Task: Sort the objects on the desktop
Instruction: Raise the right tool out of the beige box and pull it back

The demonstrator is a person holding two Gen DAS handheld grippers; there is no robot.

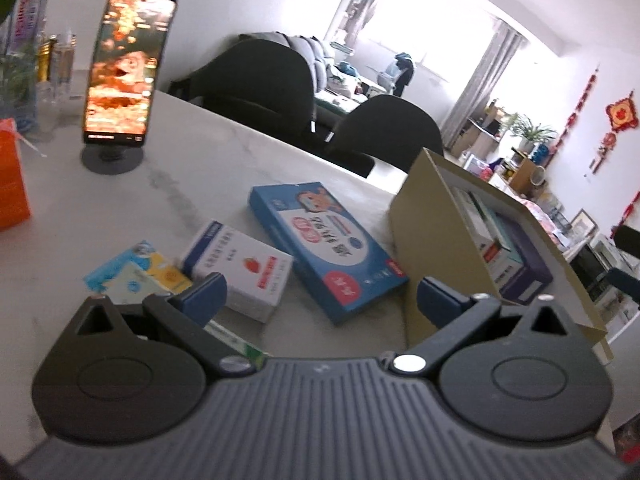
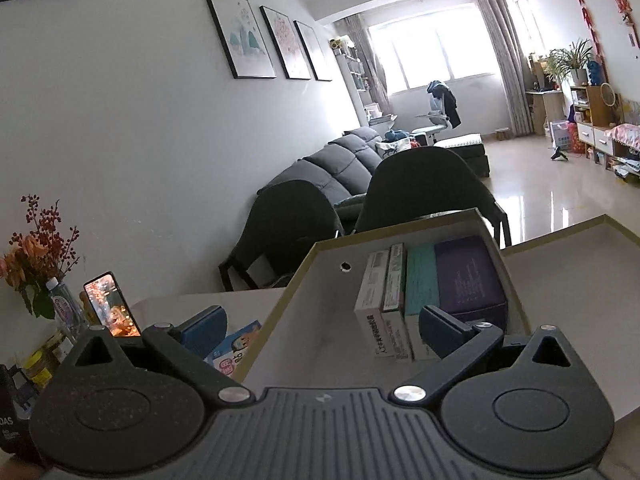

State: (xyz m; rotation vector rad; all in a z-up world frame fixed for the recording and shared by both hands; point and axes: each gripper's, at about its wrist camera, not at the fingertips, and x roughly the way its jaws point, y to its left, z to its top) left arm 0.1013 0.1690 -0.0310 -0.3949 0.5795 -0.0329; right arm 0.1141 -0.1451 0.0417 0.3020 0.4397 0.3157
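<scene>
In the left wrist view my left gripper (image 1: 320, 300) is open above the table, nothing between its blue pads. Just ahead lie a flat blue box (image 1: 326, 246), a white box with a strawberry print (image 1: 240, 270) and a light blue and yellow packet (image 1: 136, 272). A tan cardboard box (image 1: 436, 216) at the right holds several upright packs (image 1: 508, 252). In the right wrist view my right gripper (image 2: 322, 330) is open over that cardboard box (image 2: 312, 300), holding nothing. White packs (image 2: 384, 300), a teal pack (image 2: 420, 276) and a purple box (image 2: 468, 280) stand inside it.
A phone (image 1: 126, 68) with a lit screen stands on a round stand at the back left, with bottles (image 1: 24, 40) and an orange box (image 1: 12, 176) beside it. Two dark chairs (image 1: 384, 128) line the table's far edge. Flowers (image 2: 36, 248) show at the left.
</scene>
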